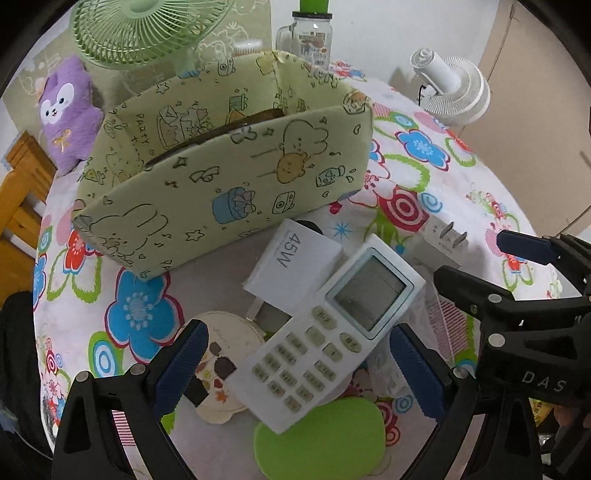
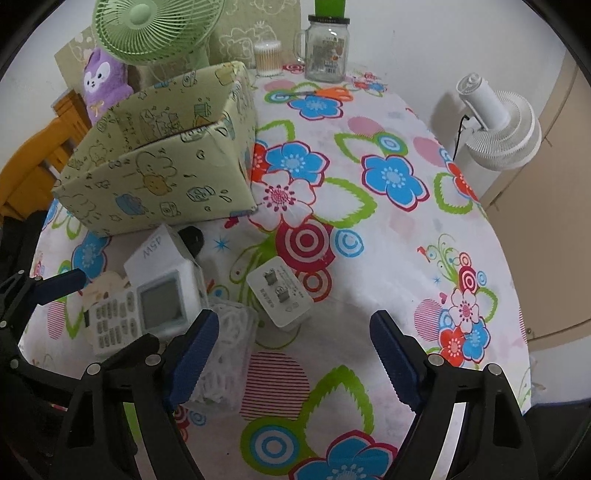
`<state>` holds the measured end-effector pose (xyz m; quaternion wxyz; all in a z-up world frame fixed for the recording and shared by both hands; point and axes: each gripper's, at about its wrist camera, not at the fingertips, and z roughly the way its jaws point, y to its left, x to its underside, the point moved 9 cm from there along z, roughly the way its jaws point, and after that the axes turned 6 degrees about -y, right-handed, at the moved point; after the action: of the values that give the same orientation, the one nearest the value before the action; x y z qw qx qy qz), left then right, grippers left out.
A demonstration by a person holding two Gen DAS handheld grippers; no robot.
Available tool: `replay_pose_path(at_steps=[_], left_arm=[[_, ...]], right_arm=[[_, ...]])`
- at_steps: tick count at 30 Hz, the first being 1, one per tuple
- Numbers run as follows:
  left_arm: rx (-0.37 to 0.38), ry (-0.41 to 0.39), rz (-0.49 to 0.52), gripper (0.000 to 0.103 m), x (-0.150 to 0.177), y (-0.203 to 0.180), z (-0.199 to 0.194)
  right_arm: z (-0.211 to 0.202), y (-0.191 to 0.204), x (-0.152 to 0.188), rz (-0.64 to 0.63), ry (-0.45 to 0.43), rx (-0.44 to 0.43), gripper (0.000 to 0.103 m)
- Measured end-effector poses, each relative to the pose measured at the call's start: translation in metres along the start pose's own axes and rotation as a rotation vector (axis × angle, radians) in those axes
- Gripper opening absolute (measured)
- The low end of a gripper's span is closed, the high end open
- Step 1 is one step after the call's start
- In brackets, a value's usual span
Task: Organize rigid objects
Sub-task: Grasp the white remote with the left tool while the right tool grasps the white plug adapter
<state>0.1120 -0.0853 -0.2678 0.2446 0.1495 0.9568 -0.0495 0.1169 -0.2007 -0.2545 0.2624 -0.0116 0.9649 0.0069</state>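
Note:
A white remote control [image 1: 325,332] with a grey screen lies slanted on the flowered tablecloth, resting partly on a white 45W charger box [image 1: 291,262]. My left gripper [image 1: 299,369] is open and straddles the remote's keypad end, its blue pads clear of both sides. A green printed fabric storage box [image 1: 221,177] stands open-topped just beyond. My right gripper [image 2: 295,354] is open over bare cloth. A white plug adapter [image 2: 280,295] lies just ahead of it, and a clear plastic case [image 2: 229,350] sits by its left pad.
A round cream mirror [image 1: 221,369] and a green sponge [image 1: 321,435] lie under and beside the remote. At the back stand a green fan [image 2: 155,29], a purple plush [image 2: 103,81], a glass jar [image 2: 327,48] and cotton swabs [image 2: 267,57]. A white fan [image 2: 498,125] stands off the table's right edge.

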Motion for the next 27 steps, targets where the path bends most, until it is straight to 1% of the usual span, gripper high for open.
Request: replay_pose_path(at_steps=[4, 7, 8, 9, 11, 13, 15, 17, 18, 19, 20, 21, 23, 25, 27], left_arm=[[-0.006, 0.013, 0.020, 0.098, 0.000, -0.002, 0.008], [0.015, 0.028, -0.011, 0.086, -0.001, -0.002, 0.013], [0.039, 0.030, -0.031, 0.081, -0.002, -0.003, 0.013], [0.052, 0.032, -0.039, 0.078, -0.002, -0.004, 0.013], [0.068, 0.030, -0.053, 0.065, -0.004, -0.005, 0.011], [0.057, 0.028, -0.058, 0.063, -0.005, -0.005, 0.011], [0.051, 0.027, -0.058, 0.060, -0.006, -0.004, 0.010], [0.039, 0.025, -0.071, 0.056, -0.007, -0.003, 0.010], [0.035, 0.025, -0.076, 0.056, -0.007, -0.002, 0.011], [0.034, 0.025, -0.083, 0.055, -0.009, -0.002, 0.013], [0.032, 0.026, -0.095, 0.054, -0.009, -0.001, 0.013], [0.027, 0.026, -0.112, 0.054, -0.010, 0.002, 0.013], [0.024, 0.030, -0.141, 0.052, -0.009, 0.008, 0.011], [0.020, 0.032, -0.163, 0.052, -0.009, 0.010, 0.010], [0.016, 0.036, -0.186, 0.051, -0.010, 0.011, 0.011]], right_arm=[[0.009, -0.005, 0.001, 0.002, 0.015, -0.002, 0.086], [0.014, -0.006, -0.002, 0.003, 0.019, -0.011, 0.086], [0.016, -0.006, -0.003, 0.001, 0.019, -0.015, 0.086], [0.017, -0.005, -0.005, 0.002, 0.018, -0.019, 0.086], [0.021, -0.005, -0.008, 0.009, 0.020, -0.032, 0.086], [0.025, -0.004, -0.011, 0.010, 0.022, -0.039, 0.086], [0.029, -0.001, -0.013, 0.003, 0.028, -0.049, 0.084], [0.032, 0.002, -0.014, 0.002, 0.033, -0.064, 0.076], [0.034, 0.003, -0.014, -0.002, 0.038, -0.067, 0.073], [0.036, 0.005, -0.015, -0.008, 0.044, -0.071, 0.068], [0.038, 0.006, -0.015, -0.012, 0.050, -0.073, 0.061], [0.041, 0.007, -0.015, -0.012, 0.058, -0.074, 0.057], [0.046, 0.008, -0.014, -0.017, 0.074, -0.072, 0.041], [0.046, 0.010, -0.014, -0.024, 0.068, -0.063, 0.039], [0.045, 0.014, -0.014, -0.018, 0.070, -0.086, 0.036]])
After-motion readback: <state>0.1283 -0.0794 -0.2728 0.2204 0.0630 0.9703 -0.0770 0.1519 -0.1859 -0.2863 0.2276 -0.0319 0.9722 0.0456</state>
